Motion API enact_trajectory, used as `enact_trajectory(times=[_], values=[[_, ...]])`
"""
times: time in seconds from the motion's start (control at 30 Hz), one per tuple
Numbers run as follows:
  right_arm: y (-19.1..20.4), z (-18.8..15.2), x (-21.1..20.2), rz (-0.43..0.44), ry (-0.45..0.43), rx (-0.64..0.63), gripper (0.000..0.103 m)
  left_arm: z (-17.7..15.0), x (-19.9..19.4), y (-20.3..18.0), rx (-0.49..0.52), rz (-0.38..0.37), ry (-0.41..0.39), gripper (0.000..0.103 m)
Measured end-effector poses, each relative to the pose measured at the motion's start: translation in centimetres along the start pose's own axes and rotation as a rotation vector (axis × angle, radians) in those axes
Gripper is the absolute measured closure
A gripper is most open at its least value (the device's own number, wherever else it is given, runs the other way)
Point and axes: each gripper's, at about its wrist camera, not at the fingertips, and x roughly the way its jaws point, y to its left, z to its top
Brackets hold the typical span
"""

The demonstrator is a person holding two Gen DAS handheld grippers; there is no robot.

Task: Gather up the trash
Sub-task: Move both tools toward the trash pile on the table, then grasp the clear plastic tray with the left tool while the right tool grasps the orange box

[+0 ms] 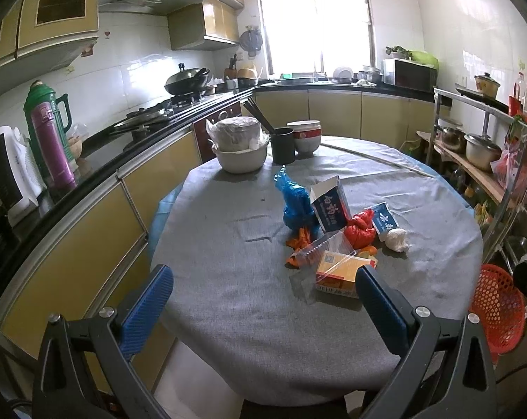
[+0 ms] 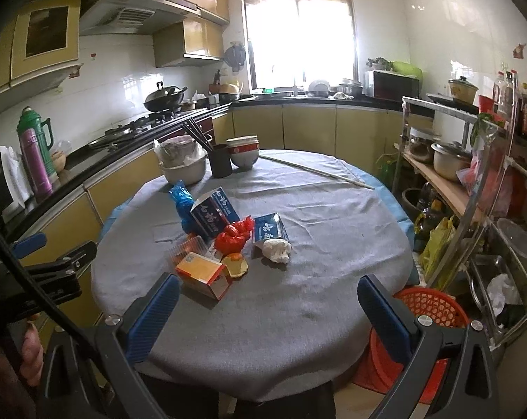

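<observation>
Left hand-held gripper (image 1: 263, 300) and right hand-held gripper (image 2: 268, 309): both released, empty, above the round grey-clothed table (image 2: 315, 279). Trash clustered mid-table: two blue cartons (image 2: 211, 214), one orange box (image 2: 202, 274), one crumpled white tissue (image 2: 276, 249) (touching the second carton). One red mesh basket (image 2: 431, 307) beside the table.

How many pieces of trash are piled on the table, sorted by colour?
Blue: 3, the blue bag, the tall blue carton and the small blue carton
Red: 1, the red bag
Orange: 2, the orange box and the orange wrapper
White: 1, the white tissue
Clear: 1, the clear plastic tray
Yellowish: 1, the scrap
Total: 9
</observation>
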Motion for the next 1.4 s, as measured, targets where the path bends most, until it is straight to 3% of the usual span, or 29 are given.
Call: enact_trajectory(times=[1.07, 1.23, 1.4], values=[[1.5, 0.4, 0.8, 0.024, 0.005, -0.029, 0.0, 0.1, 1.0, 1.1, -0.032, 0.004, 0.029, 0.0], [1.8, 0.6, 3.3, 0.065, 0.03, -0.068, 0.0, 0.0, 3.7, 2.3, -0.053, -0.024, 0.101, 0.0], [2.6, 0.8, 7.6, 0.213, 0.061, -0.077, 0.0, -0.9, 7.9, 4.4, -0.099, -0.069, 0.245, 0.0]])
